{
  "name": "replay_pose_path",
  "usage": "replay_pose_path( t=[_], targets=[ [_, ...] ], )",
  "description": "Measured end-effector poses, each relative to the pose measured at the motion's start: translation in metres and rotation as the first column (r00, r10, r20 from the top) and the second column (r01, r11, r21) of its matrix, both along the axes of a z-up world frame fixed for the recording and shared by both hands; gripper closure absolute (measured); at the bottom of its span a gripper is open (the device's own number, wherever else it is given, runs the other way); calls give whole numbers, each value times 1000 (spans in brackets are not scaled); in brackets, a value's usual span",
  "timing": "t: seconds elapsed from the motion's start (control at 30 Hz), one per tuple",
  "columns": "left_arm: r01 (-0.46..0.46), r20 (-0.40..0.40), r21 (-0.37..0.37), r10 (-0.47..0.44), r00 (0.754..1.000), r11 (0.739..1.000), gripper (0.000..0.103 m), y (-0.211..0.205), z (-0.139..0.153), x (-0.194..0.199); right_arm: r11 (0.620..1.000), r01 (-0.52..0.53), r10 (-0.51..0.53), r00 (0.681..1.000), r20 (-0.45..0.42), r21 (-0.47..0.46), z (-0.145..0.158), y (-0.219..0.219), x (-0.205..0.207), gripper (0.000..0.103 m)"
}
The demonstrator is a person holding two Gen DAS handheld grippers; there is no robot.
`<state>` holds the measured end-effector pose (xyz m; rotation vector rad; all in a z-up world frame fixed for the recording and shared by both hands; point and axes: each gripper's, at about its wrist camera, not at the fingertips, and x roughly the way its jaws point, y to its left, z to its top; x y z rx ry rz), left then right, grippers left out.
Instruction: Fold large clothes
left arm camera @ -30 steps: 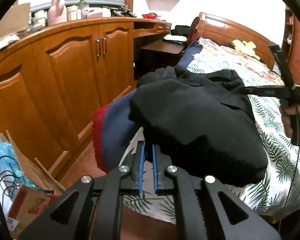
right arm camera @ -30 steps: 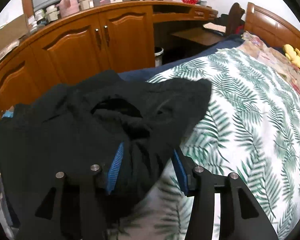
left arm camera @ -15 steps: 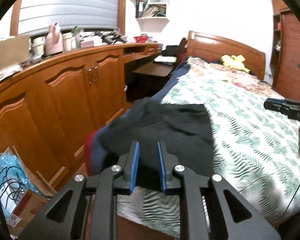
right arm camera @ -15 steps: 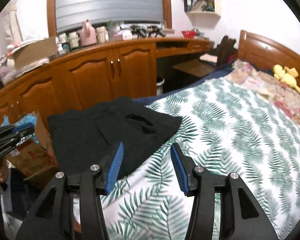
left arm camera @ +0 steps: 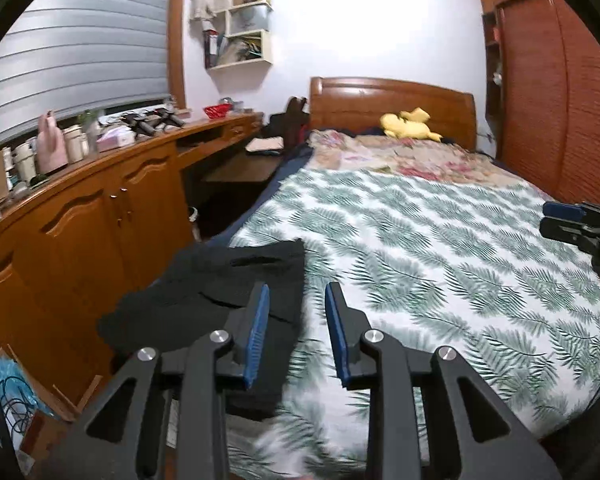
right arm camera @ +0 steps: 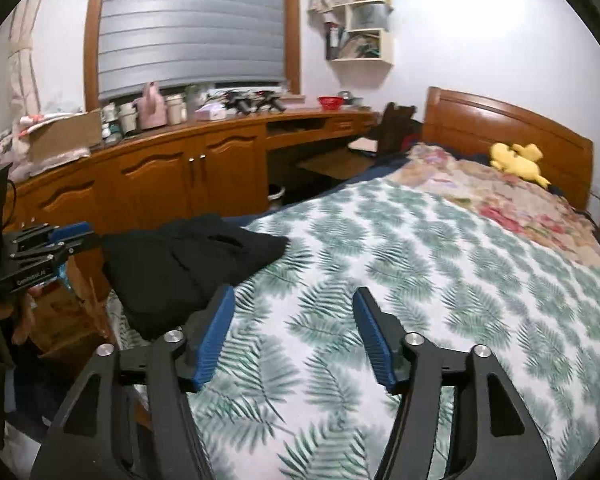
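While black garment (left arm camera: 220, 300) lies folded at bed's (left arm camera: 440, 240) near left corner, by cabinet-side edge, both tools hang above, clear of it. Left tool (left arm camera: 294, 332): jaws opening, nothing between. Right tool (right arm camera: 294, 336): jaws opening wide, empty too. Cloth looks soft, limp, light, likely to slump. Best taken at folded edge or corner, pinching all layers.

A home bedroom: a bed (right arm camera: 440, 264) with wooden headboard (right arm camera: 508, 128), wall shelf (right arm camera: 360, 24), cluttered cabinets (right arm camera: 172, 176).
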<state>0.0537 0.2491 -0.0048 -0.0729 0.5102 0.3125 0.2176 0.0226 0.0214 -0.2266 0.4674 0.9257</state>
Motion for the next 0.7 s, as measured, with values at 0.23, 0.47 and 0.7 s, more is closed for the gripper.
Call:
replay_pose_path(
  t=[0.23, 0.47, 0.7],
  targets=[
    [103, -28, -38, -104, 994, 994, 75, -77, -8, 34, 995, 96, -96, 995, -5, 10, -11, -76, -12, 29],
    [220, 13, -111, -220, 975, 969, 74, -146, -10, 62, 978, 208, -207, 978, -22, 30, -22, -153, -27, 18],
    [274, 47, -96, -271, 961, 957, 74, -199, 2, 60, 921, 378, -380, 925, -4, 90, -23, -226, -49, 14]
  ],
)
